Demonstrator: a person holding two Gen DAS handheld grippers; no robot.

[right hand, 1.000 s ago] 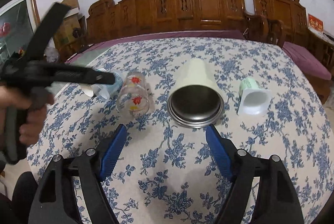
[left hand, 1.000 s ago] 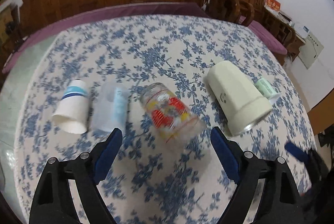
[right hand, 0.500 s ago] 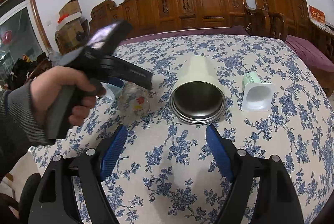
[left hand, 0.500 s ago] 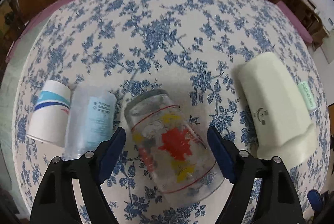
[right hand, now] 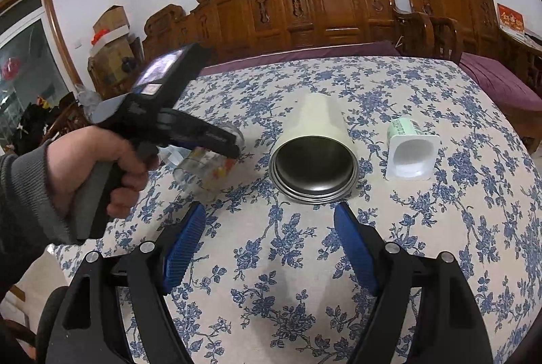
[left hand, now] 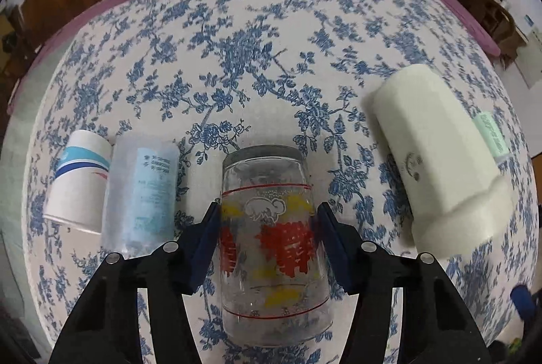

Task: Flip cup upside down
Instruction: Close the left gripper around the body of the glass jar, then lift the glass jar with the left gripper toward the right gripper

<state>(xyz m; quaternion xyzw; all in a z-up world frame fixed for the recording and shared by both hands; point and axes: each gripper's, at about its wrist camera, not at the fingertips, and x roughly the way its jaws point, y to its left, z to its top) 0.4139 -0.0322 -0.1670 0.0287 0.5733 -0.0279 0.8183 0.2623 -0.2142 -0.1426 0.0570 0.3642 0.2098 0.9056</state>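
Observation:
A clear glass cup with red and yellow print (left hand: 271,242) lies on its side on the flowered tablecloth (left hand: 244,52), its base pointing away from me. My left gripper (left hand: 267,221) is shut on the glass cup, one blue pad on each side. In the right wrist view the left gripper (right hand: 233,148) reaches down over the glass (right hand: 203,170), which it partly hides. My right gripper (right hand: 269,245) is open and empty, low over the cloth in front of a cream steel-lined tumbler (right hand: 315,154) lying with its mouth toward me.
A paper cup (left hand: 79,181) and a clear plastic cup (left hand: 142,194) lie left of the glass. The cream tumbler (left hand: 440,160) lies to its right, with a small white-green tub (right hand: 410,148) beyond it. Carved wooden chairs (right hand: 325,1) stand behind the table.
My left gripper has come down and forward over the glass cup and closed its pads on its sides. The right gripper has stayed still.

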